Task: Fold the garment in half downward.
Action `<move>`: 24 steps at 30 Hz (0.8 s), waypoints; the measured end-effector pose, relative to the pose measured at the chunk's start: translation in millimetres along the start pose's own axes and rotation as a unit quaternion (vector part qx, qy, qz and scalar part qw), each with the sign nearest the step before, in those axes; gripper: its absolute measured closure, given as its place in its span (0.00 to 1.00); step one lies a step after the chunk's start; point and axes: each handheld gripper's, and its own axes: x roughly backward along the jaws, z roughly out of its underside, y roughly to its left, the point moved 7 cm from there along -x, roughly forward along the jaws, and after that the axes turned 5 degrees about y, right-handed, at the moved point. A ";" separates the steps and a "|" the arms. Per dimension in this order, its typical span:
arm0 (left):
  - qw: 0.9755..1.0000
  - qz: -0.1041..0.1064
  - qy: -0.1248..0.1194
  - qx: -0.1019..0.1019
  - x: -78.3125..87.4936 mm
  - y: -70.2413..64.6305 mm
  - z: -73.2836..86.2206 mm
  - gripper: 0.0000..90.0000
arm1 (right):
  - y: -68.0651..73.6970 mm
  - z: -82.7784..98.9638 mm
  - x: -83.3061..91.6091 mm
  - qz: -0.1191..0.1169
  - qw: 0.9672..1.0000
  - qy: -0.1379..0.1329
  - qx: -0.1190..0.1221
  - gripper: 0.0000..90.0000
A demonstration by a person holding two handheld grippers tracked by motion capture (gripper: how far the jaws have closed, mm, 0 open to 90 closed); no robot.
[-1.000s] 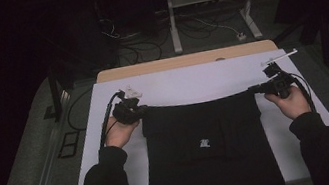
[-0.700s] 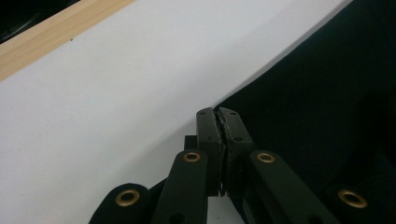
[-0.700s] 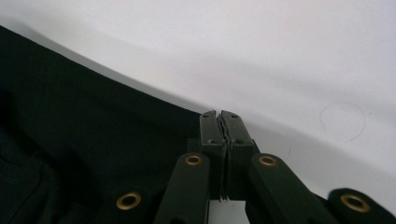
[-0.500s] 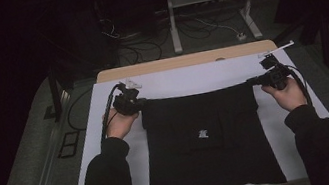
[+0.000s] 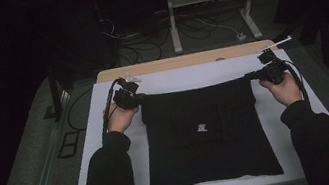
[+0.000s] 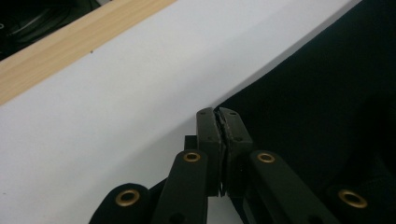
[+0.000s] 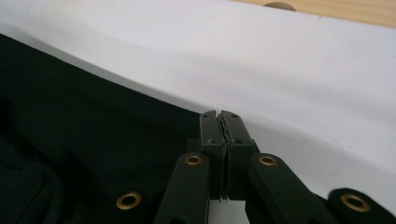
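Change: since a second ago both hands have carried the black garment's (image 5: 204,131) far edge away from the person, stretching it taut.
Meaning: probably a fold being drawn flat.
Left gripper (image 5: 134,99): jaws clamped on the far-left corner.
Right gripper (image 5: 257,75): jaws clamped on the far-right corner.
Garment: on the white sheet (image 5: 190,75) covering the table.
Containers: none.

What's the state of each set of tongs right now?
Left tongs: closed, pinching the far left corner of the black garment.
Right tongs: closed, pinching the garment's far right corner.
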 end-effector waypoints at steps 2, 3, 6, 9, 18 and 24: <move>1.000 0.000 -0.011 0.003 2.9 2.3 -3.0 0.96 | 0.4 -3.6 1.9 0.000 1.000 -0.003 -0.001 0.97; 1.000 0.001 -0.013 0.005 4.3 3.8 -3.9 0.96 | 0.5 -5.5 3.1 0.001 1.000 -0.006 0.001 0.97; 1.000 0.003 -0.018 0.011 6.9 6.9 -6.0 0.96 | 1.8 -10.2 6.5 0.000 1.000 -0.010 0.002 0.97; 1.000 0.002 -0.021 0.014 9.3 9.6 -8.3 0.96 | 1.7 -14.4 8.8 -0.002 1.000 -0.012 0.002 0.97; 1.000 -0.005 -0.019 0.008 8.0 13.8 -15.4 0.96 | 2.6 -24.5 11.8 0.004 1.000 -0.019 0.012 0.97; 1.000 -0.005 -0.016 0.005 2.7 15.6 -17.4 0.96 | -1.2 -24.7 6.7 0.005 1.000 -0.014 0.011 0.97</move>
